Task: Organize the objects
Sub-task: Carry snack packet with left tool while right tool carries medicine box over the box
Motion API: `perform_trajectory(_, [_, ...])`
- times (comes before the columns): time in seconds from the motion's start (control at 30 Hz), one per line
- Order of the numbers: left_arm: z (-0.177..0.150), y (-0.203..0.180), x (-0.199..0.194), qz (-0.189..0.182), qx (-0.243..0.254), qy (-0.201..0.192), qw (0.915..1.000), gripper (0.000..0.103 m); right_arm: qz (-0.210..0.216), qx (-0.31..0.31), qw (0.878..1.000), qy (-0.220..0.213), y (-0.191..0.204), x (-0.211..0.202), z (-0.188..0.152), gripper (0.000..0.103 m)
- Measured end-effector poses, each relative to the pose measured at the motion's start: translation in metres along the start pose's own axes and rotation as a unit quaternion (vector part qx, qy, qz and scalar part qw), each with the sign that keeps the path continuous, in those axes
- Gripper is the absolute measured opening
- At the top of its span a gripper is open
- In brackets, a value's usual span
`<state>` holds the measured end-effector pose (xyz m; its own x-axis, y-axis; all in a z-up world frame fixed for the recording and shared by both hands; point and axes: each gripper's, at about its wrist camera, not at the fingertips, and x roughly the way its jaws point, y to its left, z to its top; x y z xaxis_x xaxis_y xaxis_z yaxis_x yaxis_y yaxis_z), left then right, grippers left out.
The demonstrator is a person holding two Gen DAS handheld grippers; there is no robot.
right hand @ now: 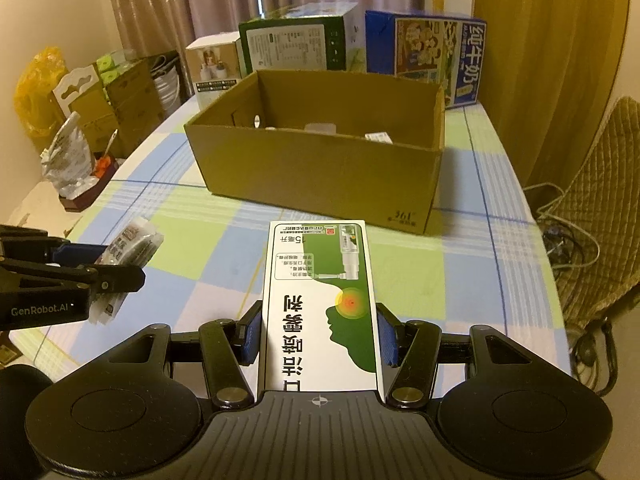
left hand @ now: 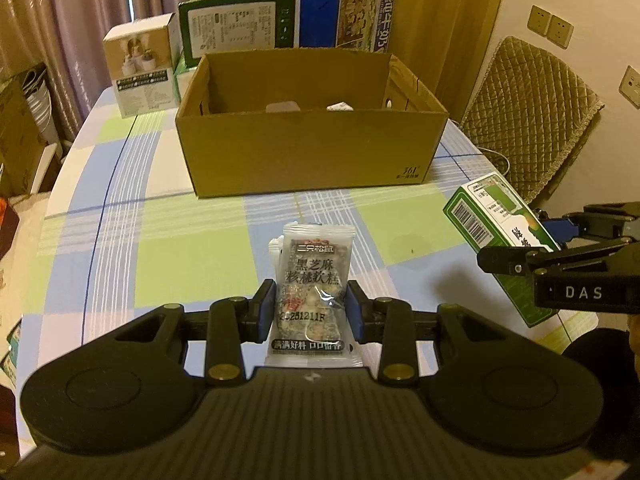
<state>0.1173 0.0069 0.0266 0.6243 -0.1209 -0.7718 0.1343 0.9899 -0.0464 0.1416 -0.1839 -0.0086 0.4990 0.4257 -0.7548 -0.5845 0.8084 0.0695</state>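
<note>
Cardboard box: open brown carton [left hand: 312, 152], upper centre, bare checked tablecloth [left hand: 192, 256] before it.
Left gripper [left hand: 311, 312]: closed around clear snack packet [left hand: 314, 280].
Right gripper [right hand: 318, 330]: clamping green-white medicine carton [right hand: 320, 300], lower centre.

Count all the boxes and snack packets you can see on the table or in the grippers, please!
Open brown cardboard box: 1
Printed boxes behind it: 3 (white box, green box, blue milk box)
Green-and-white spray box in the right gripper: 1
Snack packet in the left gripper: 1
Total: 6. Small things inside the brown box are too hidden to count.
</note>
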Motion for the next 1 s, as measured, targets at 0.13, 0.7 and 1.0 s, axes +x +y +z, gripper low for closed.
perform_trajectory(0.13, [0.014, 0.002, -0.002, -0.005, 0.007, -0.006, 1.0000, 0.031, -0.002, 0.001, 1.000, -0.007, -0.006, -0.003, 0.014, 0.052])
perform_trajectory(0.7, [0.070, 0.000, 0.002, -0.009, 0.041, -0.012, 0.9990, 0.031, 0.000, 0.002, 1.000, -0.020, -0.030, -0.011, 0.065, 0.052])
perform_trajectory(1.0, [0.102, 0.002, 0.013, -0.027, 0.051, 0.003, 0.9983, 0.031, 0.001, -0.013, 1.000, -0.024, -0.037, -0.009, 0.101, 0.052])
